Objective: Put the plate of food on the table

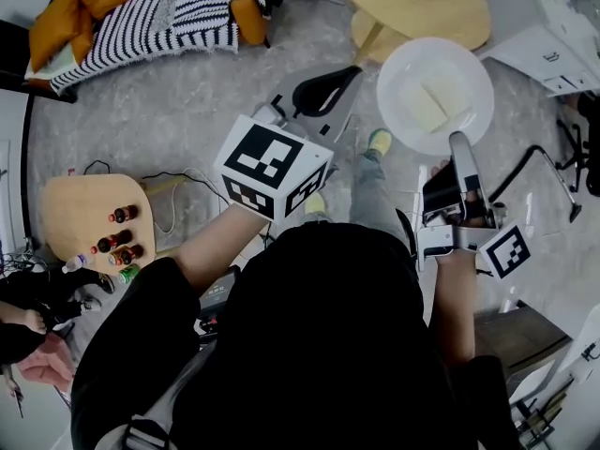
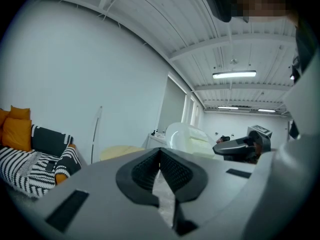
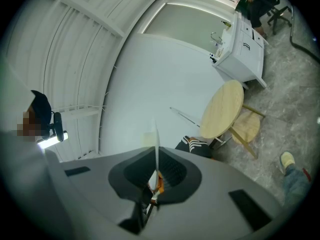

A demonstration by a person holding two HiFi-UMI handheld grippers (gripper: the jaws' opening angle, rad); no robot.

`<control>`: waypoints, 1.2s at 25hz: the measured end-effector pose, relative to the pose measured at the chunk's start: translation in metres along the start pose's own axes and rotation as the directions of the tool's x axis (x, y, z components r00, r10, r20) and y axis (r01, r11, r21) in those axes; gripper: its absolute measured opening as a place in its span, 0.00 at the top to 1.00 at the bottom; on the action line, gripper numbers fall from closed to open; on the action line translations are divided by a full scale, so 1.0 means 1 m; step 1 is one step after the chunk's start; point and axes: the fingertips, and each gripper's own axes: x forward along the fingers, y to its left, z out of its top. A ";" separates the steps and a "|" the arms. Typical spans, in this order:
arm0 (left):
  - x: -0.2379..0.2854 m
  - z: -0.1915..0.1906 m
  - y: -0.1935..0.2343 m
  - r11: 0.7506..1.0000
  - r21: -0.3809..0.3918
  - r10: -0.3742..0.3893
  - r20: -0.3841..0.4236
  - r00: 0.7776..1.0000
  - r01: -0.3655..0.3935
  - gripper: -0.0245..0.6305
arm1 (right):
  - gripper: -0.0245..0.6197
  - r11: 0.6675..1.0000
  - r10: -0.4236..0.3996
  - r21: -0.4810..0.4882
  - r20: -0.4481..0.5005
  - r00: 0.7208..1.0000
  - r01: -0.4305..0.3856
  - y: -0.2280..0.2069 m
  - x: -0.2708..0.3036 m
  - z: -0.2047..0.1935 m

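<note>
White plate (image 1: 441,59) looks stiff, light, slippery; your right claw (image 1: 458,148) pinches its rim. Your left claw (image 2: 160,154) is pressed together, empty.

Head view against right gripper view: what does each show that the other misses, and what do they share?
Only the head view: the upper face of the plate with pale food slices on it, and the small table with bottles off to the left.

Only the right gripper view: the plate seen edge-on, its rim pinched between the pads of the right claw.

Both: the round wooden table, the stool by it, the white cabinet and the striped blanket.
</note>
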 end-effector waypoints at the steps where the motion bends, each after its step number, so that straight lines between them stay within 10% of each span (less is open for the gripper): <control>1: 0.001 0.000 0.001 1.000 0.003 -0.001 0.003 1.000 0.001 0.95 | 0.93 1.000 0.003 -0.002 0.004 1.000 -0.003 -0.001 0.000 0.001; 30: 0.272 0.021 0.105 0.999 -0.011 0.043 -0.077 0.996 -0.044 0.95 | 0.93 0.998 0.016 0.059 -0.072 0.997 -0.011 -0.149 0.190 0.186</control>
